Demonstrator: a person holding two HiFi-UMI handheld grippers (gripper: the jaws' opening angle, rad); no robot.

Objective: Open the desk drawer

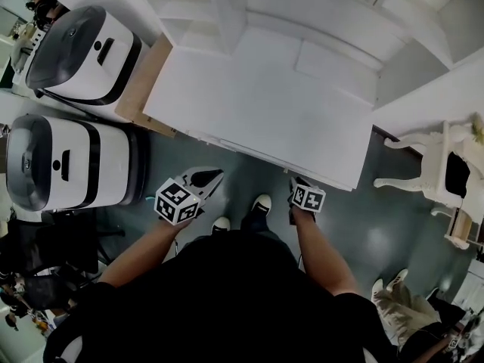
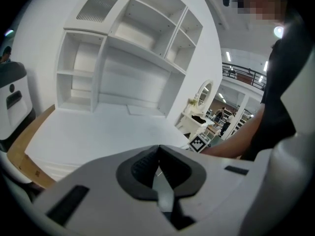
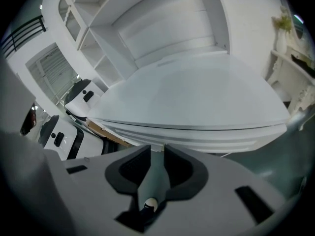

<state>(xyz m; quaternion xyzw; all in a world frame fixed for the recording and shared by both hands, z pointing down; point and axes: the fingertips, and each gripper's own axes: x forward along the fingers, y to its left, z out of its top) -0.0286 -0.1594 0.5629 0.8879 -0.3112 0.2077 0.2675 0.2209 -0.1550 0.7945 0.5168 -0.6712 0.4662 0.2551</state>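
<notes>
The white desk (image 1: 257, 97) fills the middle of the head view, its front edge (image 1: 265, 151) facing me. In the right gripper view that front shows as stacked white bands (image 3: 197, 135) under the top; I can make out no handle. My left gripper (image 1: 206, 178) hangs just below and in front of the desk's front, left of centre; its jaws (image 2: 158, 147) meet at the tip, shut and empty. My right gripper (image 1: 296, 181) sits close under the front edge further right. Its jaws (image 3: 157, 150) stand slightly apart, open, with nothing between them, aimed at the front bands.
A white hutch with shelves (image 1: 227, 13) rises at the desk's back. Two white-and-black machines (image 1: 87, 51) (image 1: 68, 161) stand at the left, beside a wooden board (image 1: 147, 82). A white chair (image 1: 431, 165) stands at the right. My shoes (image 1: 261, 204) are under the edge; another person (image 1: 401, 305) is at lower right.
</notes>
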